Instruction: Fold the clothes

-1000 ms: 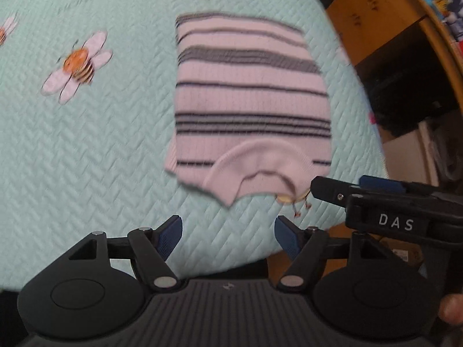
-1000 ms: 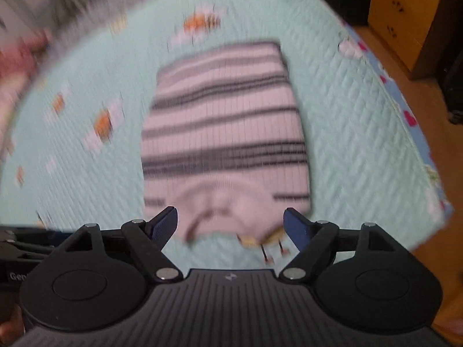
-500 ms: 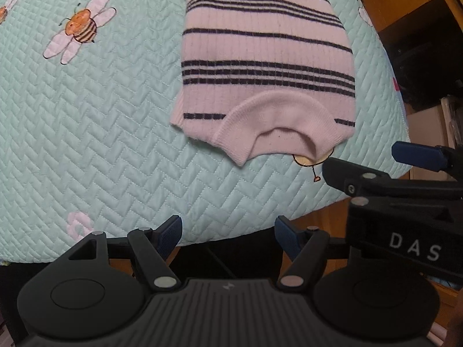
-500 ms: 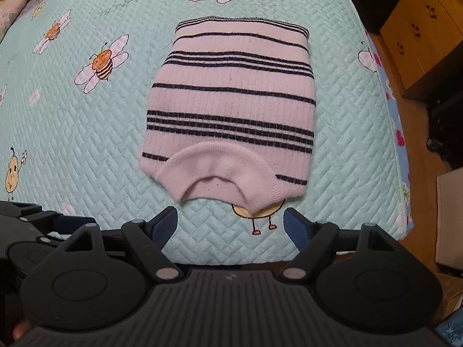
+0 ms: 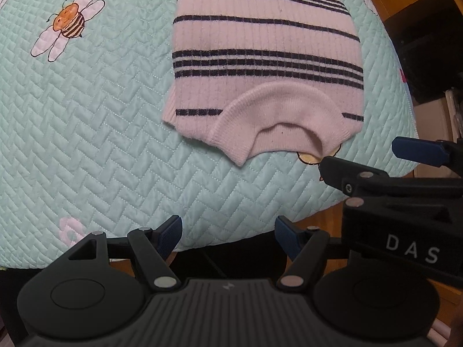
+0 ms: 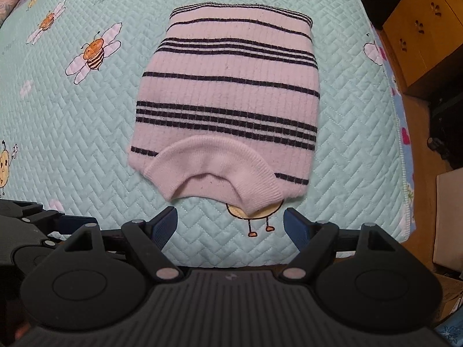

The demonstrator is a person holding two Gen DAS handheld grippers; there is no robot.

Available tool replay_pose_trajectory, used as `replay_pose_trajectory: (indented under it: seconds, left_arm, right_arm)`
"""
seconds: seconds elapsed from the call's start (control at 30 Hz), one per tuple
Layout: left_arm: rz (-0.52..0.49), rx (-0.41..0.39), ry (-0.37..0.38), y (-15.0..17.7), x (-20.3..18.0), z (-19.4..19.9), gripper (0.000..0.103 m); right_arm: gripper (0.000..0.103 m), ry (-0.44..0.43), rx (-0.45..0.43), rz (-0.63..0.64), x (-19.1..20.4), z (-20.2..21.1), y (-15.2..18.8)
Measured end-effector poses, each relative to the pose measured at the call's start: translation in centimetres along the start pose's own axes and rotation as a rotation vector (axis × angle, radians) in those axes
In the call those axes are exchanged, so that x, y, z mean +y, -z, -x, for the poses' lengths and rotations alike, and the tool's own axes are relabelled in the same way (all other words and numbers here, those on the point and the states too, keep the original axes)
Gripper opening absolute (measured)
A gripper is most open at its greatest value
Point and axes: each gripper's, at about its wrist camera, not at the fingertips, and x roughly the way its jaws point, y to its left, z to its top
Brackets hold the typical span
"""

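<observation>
Mint quilted bedspread (image 6: 86, 133) with bee prints covers the bed. Pink sweater (image 6: 228, 98) with dark stripes lies folded flat on it, collar edge nearest both cameras. Left gripper (image 5: 228, 235): jaws wide, holding nothing, short of the bedspread edge. Right gripper (image 6: 230, 227): jaws wide, empty, just short of the collar. Right view alone shows the sweater's far hem and a wooden dresser (image 6: 425, 29). Left view alone shows the right gripper from the side, beside the sweater's near corner.
</observation>
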Motion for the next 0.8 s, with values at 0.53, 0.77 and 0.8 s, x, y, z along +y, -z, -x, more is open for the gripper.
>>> replay_pose_trajectory:
  seconds: [0.53,0.77,0.8]
  left_arm:
    - [-0.004,-0.007,0.029,0.1,0.5,0.2,0.073]
    - [-0.027,-0.036,0.071,0.0,0.9,-0.4,0.073]
    - [-0.026,-0.045,0.086,0.0,1.2,-0.6,0.073]
  right_arm:
    - [0.081,0.005,-0.010,0.014,0.7,0.3,-0.5]
    - [0.081,-0.053,-0.023,0.005,0.5,0.0,-0.4]
    - [0.081,-0.069,-0.028,-0.009,0.1,-0.3,-0.4]
